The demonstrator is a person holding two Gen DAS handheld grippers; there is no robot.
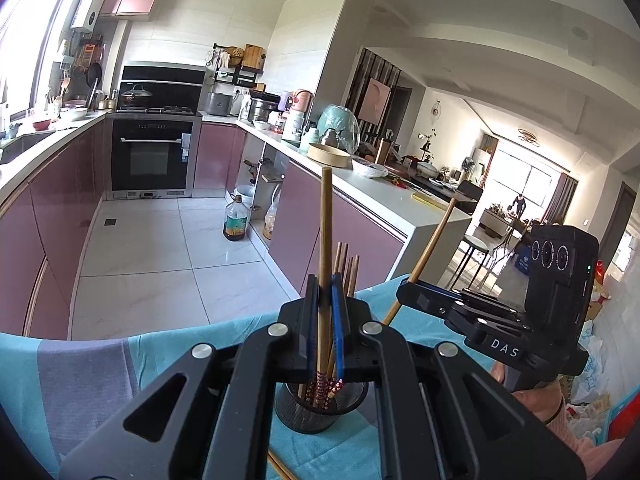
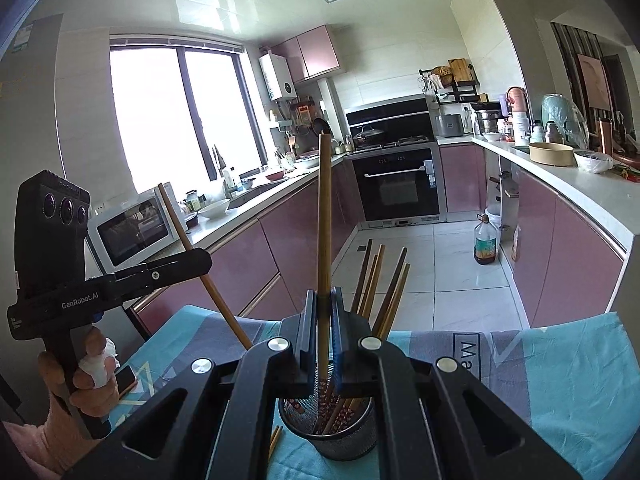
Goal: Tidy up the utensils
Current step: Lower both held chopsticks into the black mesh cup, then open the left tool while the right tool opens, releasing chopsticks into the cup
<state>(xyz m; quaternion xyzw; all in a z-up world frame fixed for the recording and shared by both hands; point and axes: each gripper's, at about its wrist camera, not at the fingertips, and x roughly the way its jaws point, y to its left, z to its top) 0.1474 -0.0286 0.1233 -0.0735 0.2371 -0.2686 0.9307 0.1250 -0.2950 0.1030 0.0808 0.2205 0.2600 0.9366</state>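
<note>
- Nearest my left camera, the left gripper (image 1: 325, 300) is pressed tight on one upright chopstick (image 1: 326, 240), pinching it just above the holder.
- My right gripper (image 2: 325, 312) likewise pinches its own chopstick (image 2: 324, 216), which stands upright with its lower end over the holder's mouth.
- Just beneath both sets of fingers stands the black mesh holder (image 2: 344, 436), already bearing several chopsticks (image 2: 384, 292) that lean out to the right.
- Under the holder I see a blue and grey cloth (image 2: 560, 360); two loose chopsticks (image 2: 275, 440) lie on it just left of the holder.
- Left of the holder, a hand (image 2: 86, 384) grips the left gripper's handle, with a phone (image 2: 125, 378) beside it on the cloth.
- Well beyond the holder lie the tiled floor, an oil bottle (image 2: 485, 240) and the oven (image 2: 400, 184).
</note>
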